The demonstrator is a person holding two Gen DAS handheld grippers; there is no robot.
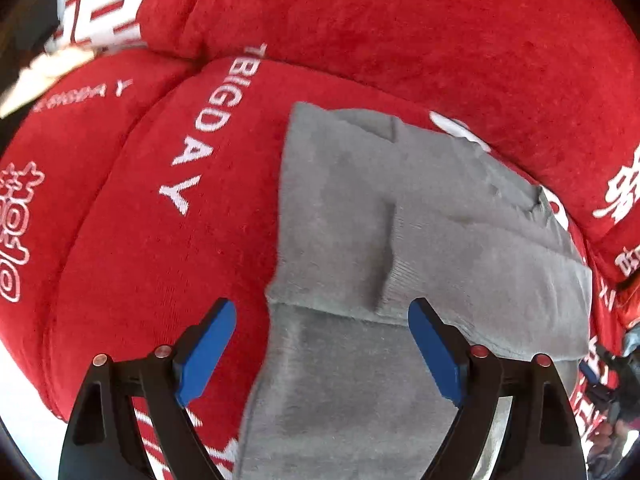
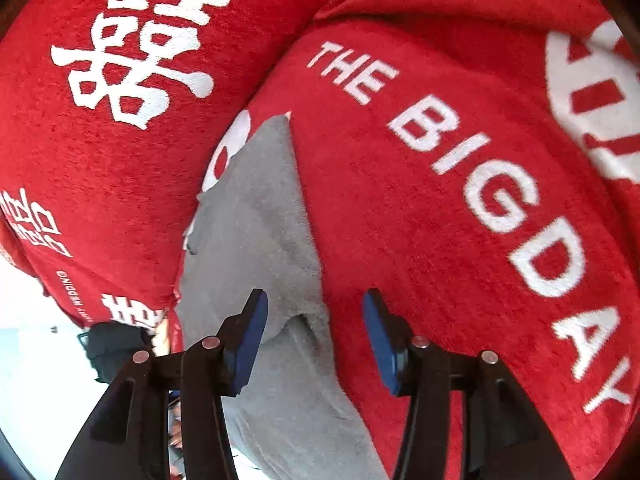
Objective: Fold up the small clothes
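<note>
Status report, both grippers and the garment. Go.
Left gripper open, empty, over grey garment. Right gripper open, empty. Garment on red cover. Nothing in the way.

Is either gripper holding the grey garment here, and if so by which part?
Nothing is held. The left gripper and the right gripper are both open above the grey garment, with no cloth between the pads.

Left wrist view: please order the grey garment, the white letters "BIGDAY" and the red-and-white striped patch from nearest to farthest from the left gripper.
From the left gripper:
1. Grey garment, directly between and ahead of the fingers.
2. "BIGDAY" lettering, ahead to the left on the red cover.
3. Striped patch, far upper left.
</note>
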